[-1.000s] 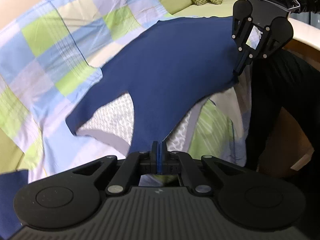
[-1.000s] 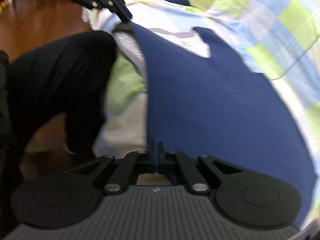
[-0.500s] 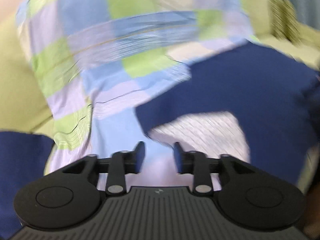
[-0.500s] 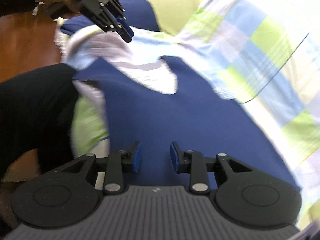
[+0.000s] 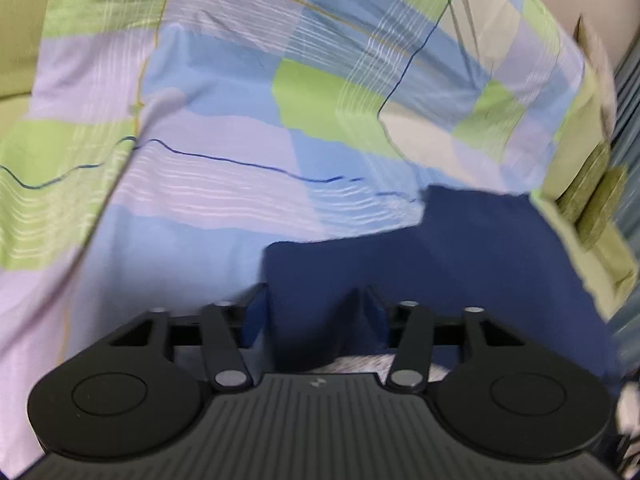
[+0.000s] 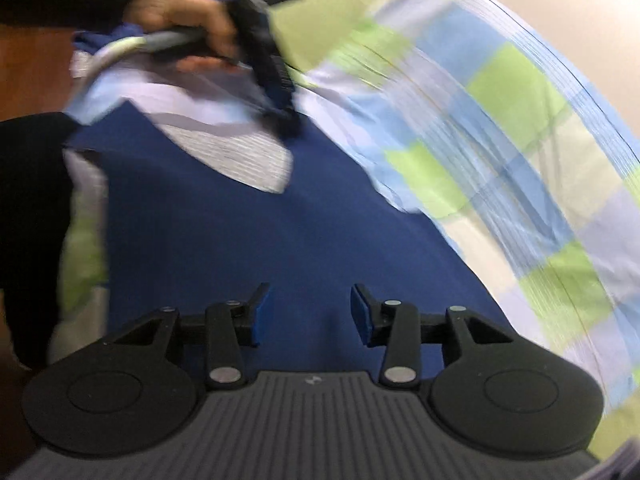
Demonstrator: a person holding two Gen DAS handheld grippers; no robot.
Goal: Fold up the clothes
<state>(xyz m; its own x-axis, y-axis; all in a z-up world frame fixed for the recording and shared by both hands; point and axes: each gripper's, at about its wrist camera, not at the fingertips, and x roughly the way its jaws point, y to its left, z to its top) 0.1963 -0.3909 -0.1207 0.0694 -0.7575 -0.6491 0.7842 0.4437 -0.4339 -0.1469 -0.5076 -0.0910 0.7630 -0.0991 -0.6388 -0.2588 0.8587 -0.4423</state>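
Observation:
A navy sleeveless garment [image 6: 240, 240] lies spread on a checked quilt [image 6: 520, 140]; its scooped neck opening [image 6: 240, 156] shows striped bedding beneath. My left gripper [image 5: 314, 316] hovers low over a corner of the navy cloth [image 5: 480, 260]. Its jaws stand apart and are closing, with a strip of the cloth between them. In the right wrist view, a person's hand [image 6: 180, 12] holds that left gripper [image 6: 280, 108] at the garment's far shoulder. My right gripper [image 6: 310, 312] is opening over the near part of the garment, its pads off the cloth.
The blue, green and lilac quilt [image 5: 240, 120] covers a pale green couch. Patterned cushions [image 5: 596, 200] lie at the right. A person's black-clad leg [image 6: 32, 200] stands at the couch's left edge, with wooden floor [image 6: 24, 72] behind it.
Both grippers let go of the navy cloth and opened. The left one swung across to the garment's far shoulder and rolled level; the right one shifted slightly.

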